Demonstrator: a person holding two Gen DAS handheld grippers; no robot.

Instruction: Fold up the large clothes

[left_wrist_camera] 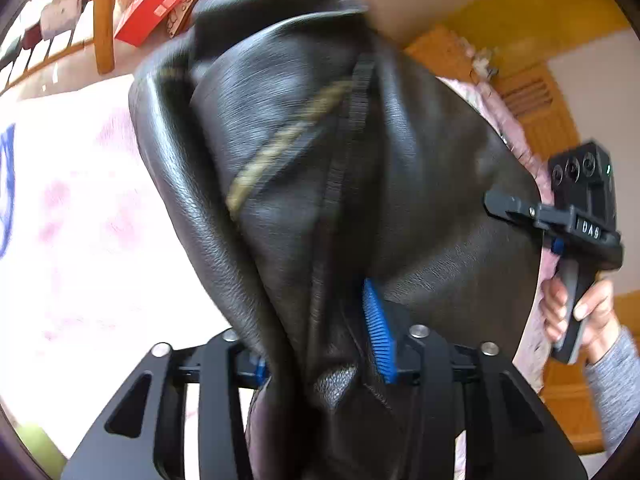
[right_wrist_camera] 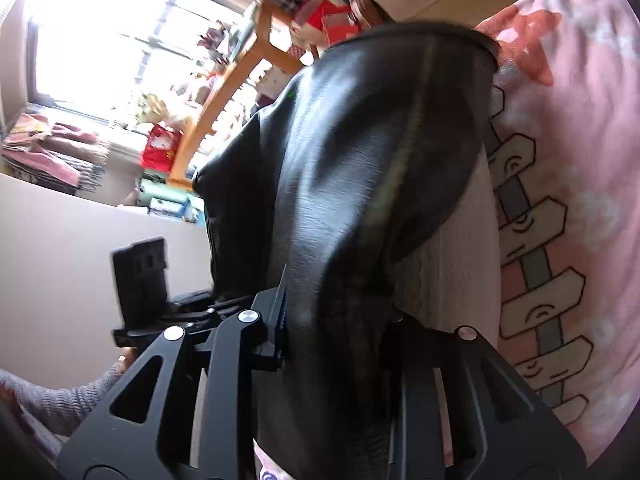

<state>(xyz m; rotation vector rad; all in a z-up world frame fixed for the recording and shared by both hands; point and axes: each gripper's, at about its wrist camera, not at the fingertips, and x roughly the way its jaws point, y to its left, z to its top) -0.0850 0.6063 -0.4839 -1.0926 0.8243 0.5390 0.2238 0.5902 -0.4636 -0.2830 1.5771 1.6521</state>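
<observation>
A black leather jacket [left_wrist_camera: 320,160] hangs bunched in front of both cameras, with a zipper and a tan seam down its front. My left gripper [left_wrist_camera: 320,344] is shut on a thick fold of it. The leather fills the gap between the blue pads [left_wrist_camera: 380,332]. My right gripper [right_wrist_camera: 340,320] is shut on another part of the jacket [right_wrist_camera: 380,160], and its right finger is hidden behind the leather. In the left wrist view the right gripper [left_wrist_camera: 500,204] bites the jacket's far edge, held by a hand [left_wrist_camera: 580,308]. The left gripper's body [right_wrist_camera: 138,280] shows in the right wrist view.
A bed with a pink patterned blanket [right_wrist_camera: 560,200] lies under the jacket, pale and overexposed in the left wrist view [left_wrist_camera: 80,220]. Behind are a wooden frame [left_wrist_camera: 104,16], a red box [left_wrist_camera: 152,8], a bright window [right_wrist_camera: 100,40] and a wooden cabinet [left_wrist_camera: 536,108].
</observation>
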